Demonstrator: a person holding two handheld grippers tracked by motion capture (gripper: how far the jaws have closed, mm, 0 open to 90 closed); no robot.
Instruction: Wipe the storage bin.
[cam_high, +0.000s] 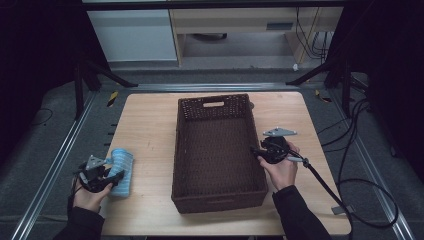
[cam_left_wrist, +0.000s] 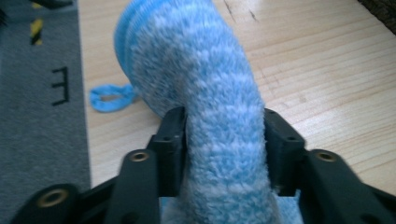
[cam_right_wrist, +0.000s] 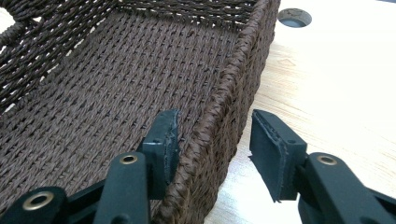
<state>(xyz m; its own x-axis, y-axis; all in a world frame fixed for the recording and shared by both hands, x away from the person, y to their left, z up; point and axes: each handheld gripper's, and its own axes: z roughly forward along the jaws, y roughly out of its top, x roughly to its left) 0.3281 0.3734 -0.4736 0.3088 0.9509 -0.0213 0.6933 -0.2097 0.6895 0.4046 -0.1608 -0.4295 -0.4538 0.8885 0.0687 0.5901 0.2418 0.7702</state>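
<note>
left gripper (cam_left_wrist: 225, 140): clamped on fluffy blue sock (cam_left_wrist: 205, 93) | right gripper (cam_right_wrist: 215, 140): jaws apart, straddling brown wicker basket (cam_right_wrist: 224, 121) wall | table (cam_high: 145, 125)

A wooden desk (cam_high: 150, 210) stood on grey floor (cam_high: 45, 160), with metal rails (cam_high: 55, 165) running along both its sides. Black-and-yellow tape marks (cam_high: 113, 98) lay on the floor off its far corners. A round hole (cam_right_wrist: 294, 17) was cut in the desk top near the far edge. Behind the desk stood a white cabinet (cam_high: 132, 35) and, beside it, a pale wooden unit (cam_high: 240, 30) with cables (cam_high: 307, 37) hanging at its right end. Black stand legs (cam_high: 95, 75) angled down at the left and right, and loose black cables (cam_high: 360, 145) coiled over the floor on the right
</note>
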